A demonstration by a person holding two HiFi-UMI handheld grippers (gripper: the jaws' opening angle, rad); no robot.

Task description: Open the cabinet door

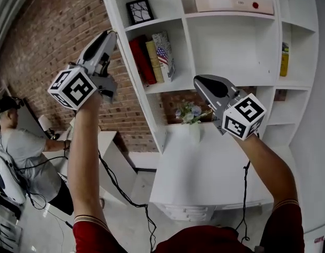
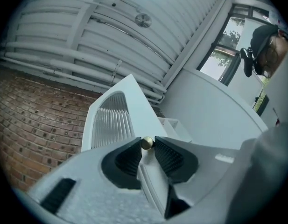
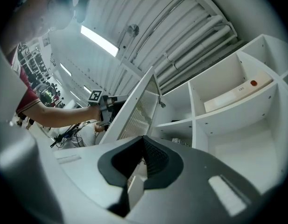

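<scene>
Pinching the knob [image 2: 147,143] right at its tips, the left claw [image 2: 147,146] had its jaws only a little apart, both ribbed pads touching that small brass ball and nothing else between them. And the door [image 2: 112,120] it belongs to? It stood swung well out from the shelf unit [image 1: 230,51], on the unit's left side, a ribbed glass panel in a white frame.

Over to the right claw [image 3: 143,141]: jaws drawn together, pad against pad, nothing held. It was raised in front of the unit's open compartments and touched none of them.

Down below, a white counter [image 1: 204,167] ran out from the foot of the unit, with flowers [image 1: 191,111] standing on it under the unit's lowest shelf. Books [image 1: 154,59] leaned in a left compartment, a framed picture [image 1: 139,10] sat one shelf above them, and a long pale box [image 1: 233,5] lay up top.

Left of the unit stood a brick wall [image 1: 51,41], and further left was a person [image 1: 22,146] in a grey top. Overhead ran a ribbed white ceiling [image 2: 87,27].
</scene>
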